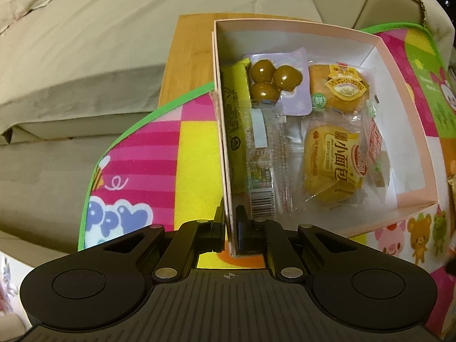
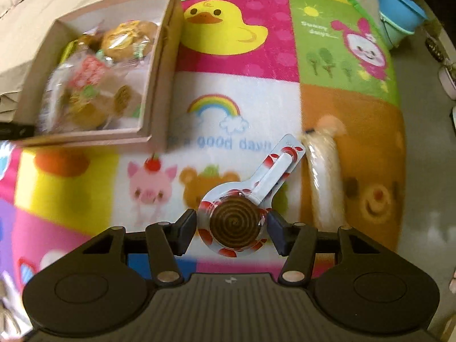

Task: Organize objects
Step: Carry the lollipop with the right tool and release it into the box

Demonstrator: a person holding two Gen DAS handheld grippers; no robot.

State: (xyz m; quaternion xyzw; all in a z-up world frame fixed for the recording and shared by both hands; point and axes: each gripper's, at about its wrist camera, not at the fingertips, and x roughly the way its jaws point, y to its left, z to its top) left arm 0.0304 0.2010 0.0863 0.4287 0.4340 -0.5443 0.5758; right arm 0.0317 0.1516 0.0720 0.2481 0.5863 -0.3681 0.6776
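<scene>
An open pink cardboard box (image 1: 285, 24) stands on a colourful cartoon mat (image 1: 171, 142). Inside lie a pack of green olives (image 1: 270, 79), two wrapped small breads (image 1: 333, 165), and a yellow-green packet (image 1: 235, 114) against the left wall. My left gripper (image 1: 230, 223) is shut on the box's near left wall, one finger inside and one outside. In the right wrist view the box (image 2: 159, 65) sits at the upper left. My right gripper (image 2: 232, 225) is shut on a brown spiral lollipop (image 2: 235, 222) in a clear red-spotted wrapper, its stick pointing away to the upper right.
A wrapped cream-coloured roll (image 2: 325, 176) lies on the mat (image 2: 242, 85) just right of the lollipop. A blue cup (image 2: 399, 11) stands beyond the mat's far right corner. A wooden tabletop (image 1: 191, 57) shows under the mat, with beige fabric (image 1: 85, 57) to the left.
</scene>
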